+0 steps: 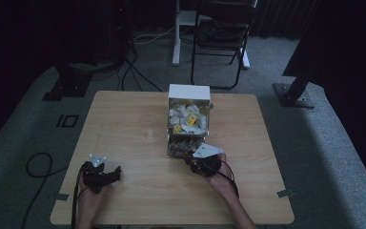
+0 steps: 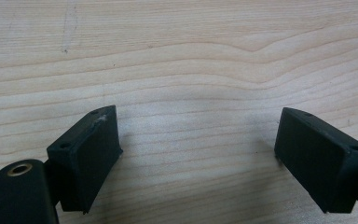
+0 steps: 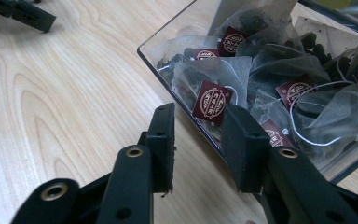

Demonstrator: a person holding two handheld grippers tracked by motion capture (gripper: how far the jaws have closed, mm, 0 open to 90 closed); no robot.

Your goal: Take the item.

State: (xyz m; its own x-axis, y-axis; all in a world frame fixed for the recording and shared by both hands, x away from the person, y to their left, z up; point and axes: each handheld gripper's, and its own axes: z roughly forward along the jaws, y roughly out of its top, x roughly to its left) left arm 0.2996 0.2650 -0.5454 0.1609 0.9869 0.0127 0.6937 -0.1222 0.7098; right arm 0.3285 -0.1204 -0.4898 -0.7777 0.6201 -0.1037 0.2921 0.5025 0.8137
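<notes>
A clear plastic tray (image 1: 185, 145) of mesh tea bags (image 3: 214, 79) with dark red tags (image 3: 212, 100) stands in front of a white box (image 1: 188, 91) at the table's middle. My right gripper (image 3: 198, 135) straddles the tray's near wall (image 3: 165, 42). One jaw is outside over the table, the other inside above the bags. A red tag shows in the gap, and the pads press on nothing. In the high view the right gripper (image 1: 190, 160) sits at the tray's front right corner. My left gripper (image 2: 196, 149) stands wide open over bare wood at the front left (image 1: 106, 172).
The white box holds several yellow and white packets (image 1: 187, 118). The left gripper's jaw (image 3: 23, 14) shows far off across the wood. Beyond the table (image 1: 124, 119) are a black chair (image 1: 219, 38), a white post (image 1: 176, 33) and floor cables (image 1: 38, 167).
</notes>
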